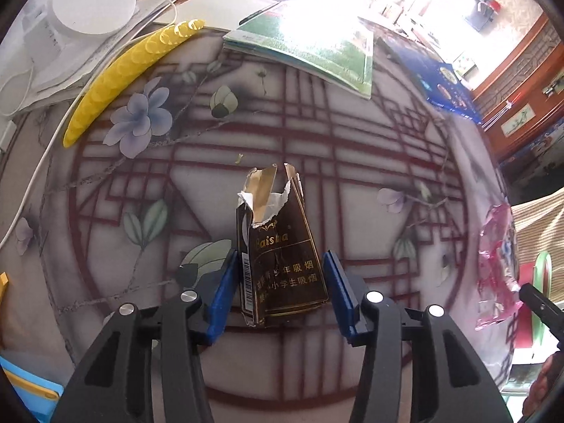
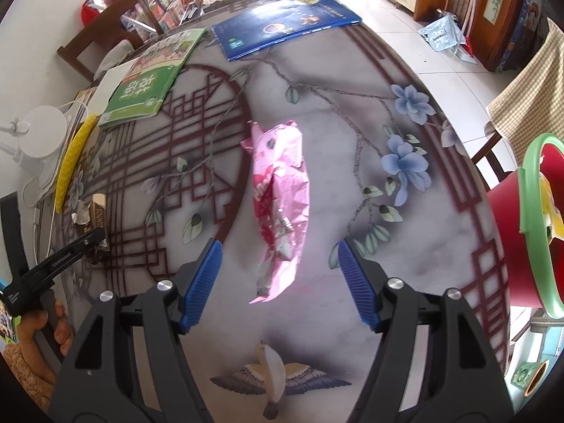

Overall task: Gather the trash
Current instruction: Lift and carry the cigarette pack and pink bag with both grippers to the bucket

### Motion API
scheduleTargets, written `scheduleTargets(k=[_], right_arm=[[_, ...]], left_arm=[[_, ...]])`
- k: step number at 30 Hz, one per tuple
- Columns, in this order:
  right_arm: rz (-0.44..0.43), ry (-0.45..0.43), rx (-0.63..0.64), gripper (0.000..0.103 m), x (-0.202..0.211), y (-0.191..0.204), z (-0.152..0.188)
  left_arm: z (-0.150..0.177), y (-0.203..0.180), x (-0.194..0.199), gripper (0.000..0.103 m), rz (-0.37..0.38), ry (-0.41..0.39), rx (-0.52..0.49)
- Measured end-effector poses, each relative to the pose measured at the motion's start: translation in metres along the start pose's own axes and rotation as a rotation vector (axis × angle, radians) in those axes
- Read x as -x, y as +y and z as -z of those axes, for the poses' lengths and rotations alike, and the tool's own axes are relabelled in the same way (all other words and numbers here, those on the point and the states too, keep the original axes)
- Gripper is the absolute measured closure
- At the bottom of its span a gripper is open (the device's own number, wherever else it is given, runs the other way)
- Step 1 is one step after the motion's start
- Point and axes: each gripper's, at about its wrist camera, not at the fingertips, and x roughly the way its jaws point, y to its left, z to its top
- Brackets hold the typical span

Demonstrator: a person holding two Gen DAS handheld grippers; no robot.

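Patterned table (image 2: 405,246) holds one wrapper (image 2: 282,204), one pack (image 1: 282,246), two books (image 2: 151,81).

the torn cigarette pack (image 1: 278,246) lies on the table (image 1: 352,183) between the left gripper (image 1: 278,292) fingers. the crumpled wrapper (image 2: 282,204) lies between the right gripper (image 2: 278,278) fingers, the bucket (image 2: 528,225) off the table's right edge.

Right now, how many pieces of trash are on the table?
2. A torn brown cigarette pack between the left gripper's pads; a crumpled pink plastic wrapper ahead of the right gripper. More may be hidden.
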Motion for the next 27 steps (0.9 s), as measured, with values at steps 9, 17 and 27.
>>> scheduleTargets(k=[9,17,27], right_arm=[[0.03,0.006,0.03,0.035,-0.016,0.004,-0.017],[0.067,0.088,0.087,0.037,-0.05,0.017,-0.014],[0.023,0.052,0.101,0.089,-0.03,0.017,-0.009]], left_arm=[[-0.006,-0.013,0.02,0.057,0.031,-0.041,-0.038],[-0.013,-0.024,0.031,0.057,0.04,-0.078,-0.059],[-0.011,-0.027,0.046,0.057,0.048,-0.11,-0.066]])
